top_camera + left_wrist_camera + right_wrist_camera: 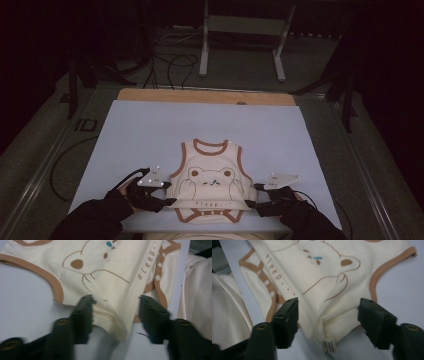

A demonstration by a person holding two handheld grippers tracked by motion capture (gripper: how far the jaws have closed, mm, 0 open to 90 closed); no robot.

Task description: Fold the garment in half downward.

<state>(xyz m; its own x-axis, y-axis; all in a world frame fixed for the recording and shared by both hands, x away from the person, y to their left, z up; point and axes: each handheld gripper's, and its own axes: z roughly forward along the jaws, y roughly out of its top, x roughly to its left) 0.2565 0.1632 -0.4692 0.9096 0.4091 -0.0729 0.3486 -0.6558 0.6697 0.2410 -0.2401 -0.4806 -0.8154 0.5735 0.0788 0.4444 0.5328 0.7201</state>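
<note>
From the high view we see a cream baby bodysuit (pixel 212 181) with brown trim lying flat, front up, near the close edge of the pale blue tabletop (pixel 150 125), its neck opening pointing away from us. Our left gripper (pixel 167 200) sits just at its left side seam and our right gripper (pixel 252 202) just at its right side seam, each topped by a grey three-cornered plate, dark sleeves (pixel 95 220) coming in from the bottom. That view is too small to tell how the jaws stand; the gripper views settle it. In the left gripper view the left gripper (pixel 116 307) has its two black jaws spread apart, and a raised fold of the bodysuit (pixel 100 272) side hem lies between them without either pad pressing on it. In the right gripper view the right gripper (pixel 328 312) is likewise spread, with a bunched edge of the bodysuit (pixel 322 277) and a small white care label (pixel 329 346) sitting loose between the jaws. These close views also give us what the high view blurs: the printed bear (pixel 92 262) face, the word "sleep" (pixel 273 266) running beside the crotch band, and the white snap studs (pixel 159 265) on the brown trim. Cream fabric (pixel 225 315) hangs beyond the tabletop's near edge in both gripper views.
</note>
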